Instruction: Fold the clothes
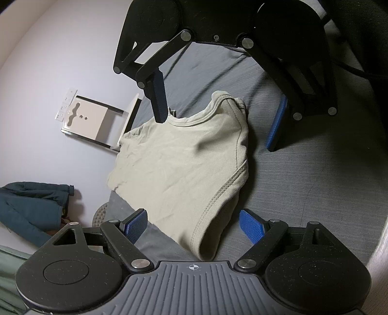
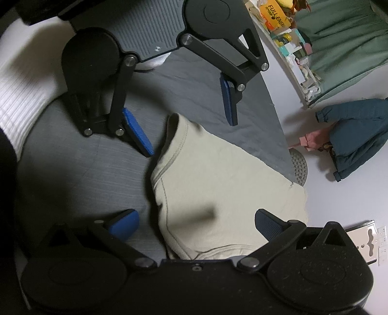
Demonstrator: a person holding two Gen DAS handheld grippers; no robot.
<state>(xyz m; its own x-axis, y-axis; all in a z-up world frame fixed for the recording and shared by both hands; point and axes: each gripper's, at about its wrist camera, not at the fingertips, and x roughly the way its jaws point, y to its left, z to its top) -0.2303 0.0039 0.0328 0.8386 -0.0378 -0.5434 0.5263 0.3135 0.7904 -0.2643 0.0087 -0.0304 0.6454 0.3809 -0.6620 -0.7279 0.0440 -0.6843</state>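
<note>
Grey bed sheet in a dim room, with pale floor beyond its outer edge. On the sheet, close to that edge: a beige T-shirt, seemingly already doubled lengthwise, with neckline and sleeve seam stacked on the side towards the sheet's middle. Above the sheet, facing each other across the shirt: left gripper and right gripper, both spread wide, blue pads bare, nothing held.

Probably the moment before the next fold. To do it well:
- Lower each gripper to a corner at one end of the shirt.
- Pinch through all layers, not the top one only.
- Lift both corners level, carry them across and lay them flat on the sheet.
- Smooth the wrinkles outward, without letting cloth slide off the sheet's edge.

Off the sheet, on the floor: a teal jacket. Further from the sheet, on a shelf: an orange package reading "FULL ENER", the remainder cut off. No legible label on the shirt.
</note>
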